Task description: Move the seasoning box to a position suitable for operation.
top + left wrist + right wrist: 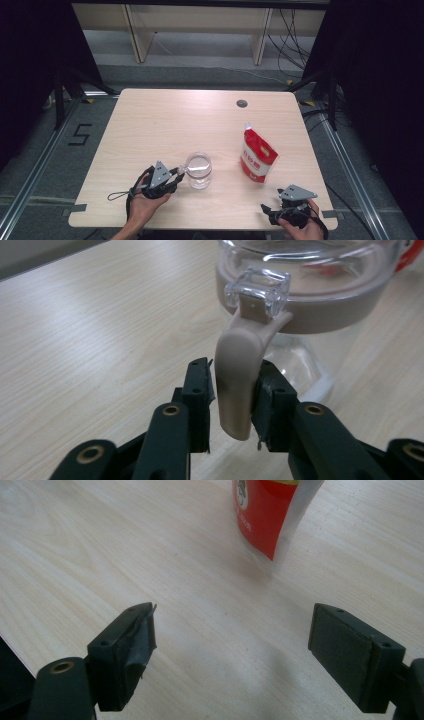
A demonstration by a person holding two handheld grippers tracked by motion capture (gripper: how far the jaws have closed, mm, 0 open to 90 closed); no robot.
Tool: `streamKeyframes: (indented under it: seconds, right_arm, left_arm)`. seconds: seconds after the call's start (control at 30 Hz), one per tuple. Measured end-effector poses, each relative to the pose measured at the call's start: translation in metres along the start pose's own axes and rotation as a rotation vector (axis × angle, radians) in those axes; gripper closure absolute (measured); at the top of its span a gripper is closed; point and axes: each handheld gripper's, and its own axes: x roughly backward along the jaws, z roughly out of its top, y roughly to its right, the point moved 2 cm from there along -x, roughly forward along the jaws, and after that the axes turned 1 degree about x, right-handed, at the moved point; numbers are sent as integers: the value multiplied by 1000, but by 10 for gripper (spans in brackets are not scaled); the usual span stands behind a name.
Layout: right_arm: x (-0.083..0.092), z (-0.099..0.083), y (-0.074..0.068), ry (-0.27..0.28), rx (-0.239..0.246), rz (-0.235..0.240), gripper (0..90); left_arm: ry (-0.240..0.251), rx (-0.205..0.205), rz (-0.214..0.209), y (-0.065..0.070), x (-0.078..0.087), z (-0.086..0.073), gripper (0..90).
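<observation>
Left gripper view: left gripper (234, 405) clamps beige plastic latch (237, 375) of clear glass jar (199, 171) near table's (165, 120) front | right gripper (230, 650) gapes empty, red-white pouch (256, 155) beyond | latch gripped; lid apparently unopened, pouch untouched

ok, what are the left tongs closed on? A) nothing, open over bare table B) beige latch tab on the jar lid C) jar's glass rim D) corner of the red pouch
B: in the left gripper view the left tongs pinch the beige latch tab hanging from the jar lid; the red pouch stands apart.
</observation>
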Motion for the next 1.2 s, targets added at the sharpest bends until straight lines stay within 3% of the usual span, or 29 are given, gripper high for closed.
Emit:
streamKeyframes:
  seconds: [0.07, 0.17, 0.23, 0.3, 0.33, 0.4, 0.43, 0.53, 0.57, 0.63, 0.67, 0.73, 0.77, 0.83, 0.93, 0.97, 1.2]
  right_arm:
    - [0, 0, 0, 9, 0, -3, 200]
    - [0, 0, -1, 3, -11, -2, 201]
    - [0, 0, -3, -8, -22, 8, 201]
    - [0, 1, -2, 3, -1, 1, 201]
    - [0, 0, -3, -6, -10, 10, 201]
    - [0, 0, -2, -5, -10, 9, 201]
    - [-2, 1, 0, 15, 18, 13, 202]
    - [0, 0, -2, -5, -9, 9, 201]
    - [0, 0, -2, -6, -10, 10, 202]
    - [0, 1, -2, -2, -5, 8, 202]
    - [-1, 1, -1, 9, 4, 1, 202]
    - [-2, 1, -1, 12, 11, 16, 202]
    - [-2, 1, -1, 11, 9, 15, 202]
    - [-1, 1, -1, 14, 9, 2, 202]
    - [-1, 1, -1, 12, 13, 5, 202]
    - [-1, 1, -1, 8, 8, 17, 202]
    - [0, 2, -2, 2, -6, 9, 202]
  left_arm:
    - [4, 18, -6, -3, -1, -1, 740]
    - [-6, -17, -3, -4, -1, 0, 747]
    - [-4, 14, -11, -4, -1, 0, 749]
    - [4, -4, -21, -5, -1, 0, 750]
    - [1, 20, -27, -4, -1, 0, 751]
    - [-5, 14, -30, -4, 0, 0, 751]
    - [-7, 1, -39, -5, 1, 0, 750]
    - [-3, 25, -58, -4, 1, -1, 750]
    - [4, -4, -69, -4, 1, 0, 749]
    - [4, 8, -77, -1, 1, -1, 749]
    - [8, -16, -75, 0, 1, 0, 749]
    - [9, -33, -93, 0, 2, 1, 748]
    - [5, -2, -109, 2, 2, 0, 748]
    - [7, 7, -135, 6, 1, -2, 748]
    - [9, -26, -167, 13, 1, 0, 748]
    - [8, -16, -175, 16, 1, -1, 747]
    - [3, -58, -248, 30, 4, -1, 748]
